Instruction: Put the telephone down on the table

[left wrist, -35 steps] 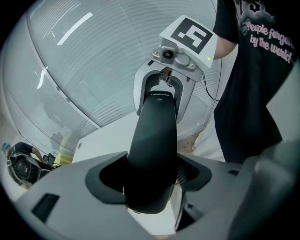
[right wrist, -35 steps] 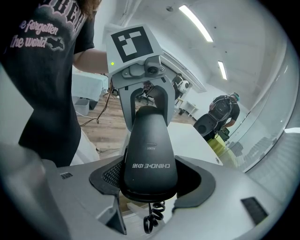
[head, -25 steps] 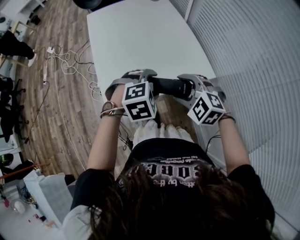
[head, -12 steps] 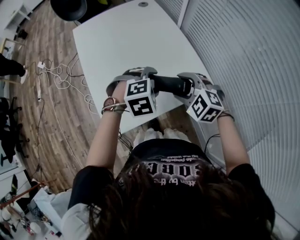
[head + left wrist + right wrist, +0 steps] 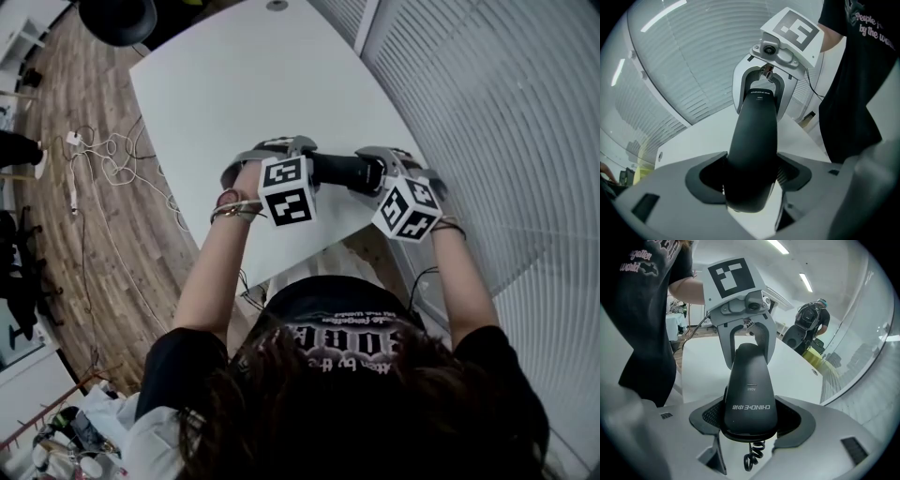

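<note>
So right now I've got the telephone (image 5: 342, 171) slung between both tools in the middle of the head view, left gripper (image 5: 281, 150) clamped on one end of the black handset and right gripper (image 5: 386, 167) clamped on the other; both gripper views show the pads pressed against its sides, so neither one is free; as far as I can judge it's hanging in the air over the lower edge of the white table (image 5: 253, 84), not set down yet, though I can't tell how high; my main worry is that edge; the handset sits right above the table's near corner, so if I lower it straight down here part of it may overhang and tip off towards the wooden floor (image 5: 103, 234) at the left; I'd want it further up the frame first; second thing, it's smooth rounded plastic held only at the ends, so if one hand drops faster the body could twist in the pads or squirt out; same if I open one side before the other, the free end would swing and smack the top; also the curly cord (image 5: 752, 458) dangling at the bottom of the right gripper view could snag a jaw on the way out and drag the whole thing
</note>
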Available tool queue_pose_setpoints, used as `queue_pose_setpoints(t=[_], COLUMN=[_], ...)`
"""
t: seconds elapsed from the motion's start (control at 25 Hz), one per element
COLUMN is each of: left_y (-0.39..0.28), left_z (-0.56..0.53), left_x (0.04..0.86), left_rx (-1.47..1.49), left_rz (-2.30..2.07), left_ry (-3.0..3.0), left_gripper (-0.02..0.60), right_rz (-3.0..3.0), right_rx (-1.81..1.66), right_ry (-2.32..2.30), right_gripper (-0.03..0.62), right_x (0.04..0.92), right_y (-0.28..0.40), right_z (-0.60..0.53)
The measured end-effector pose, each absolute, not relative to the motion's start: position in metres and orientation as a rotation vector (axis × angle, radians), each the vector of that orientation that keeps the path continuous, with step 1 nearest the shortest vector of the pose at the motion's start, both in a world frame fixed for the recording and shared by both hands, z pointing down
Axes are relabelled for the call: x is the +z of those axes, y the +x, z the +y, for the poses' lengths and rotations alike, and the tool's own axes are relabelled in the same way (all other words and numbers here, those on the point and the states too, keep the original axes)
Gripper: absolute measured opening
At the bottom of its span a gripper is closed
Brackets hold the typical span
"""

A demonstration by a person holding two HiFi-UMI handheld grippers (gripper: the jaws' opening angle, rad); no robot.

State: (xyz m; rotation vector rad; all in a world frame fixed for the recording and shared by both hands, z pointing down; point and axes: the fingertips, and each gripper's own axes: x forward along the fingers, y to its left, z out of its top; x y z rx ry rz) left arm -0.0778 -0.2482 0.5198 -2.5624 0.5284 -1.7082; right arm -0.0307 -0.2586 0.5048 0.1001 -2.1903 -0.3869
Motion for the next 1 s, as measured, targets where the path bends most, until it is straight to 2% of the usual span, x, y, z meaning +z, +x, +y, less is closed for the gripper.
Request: queue_pose_setpoints(t=[1.0], left_y=[-0.079], left_z=[-0.218], left_x=[0.588], left_rx=[-1.855], left_rz=[0.375], left_ry=[-2.617], left_gripper=[0.290], right_rz=[-2.156], right_rx=[-0.218], right_ry=[-0.014], right_gripper=[0.301], right_x=[0.573], right_y=[-0.031], right_z=[-0.232])
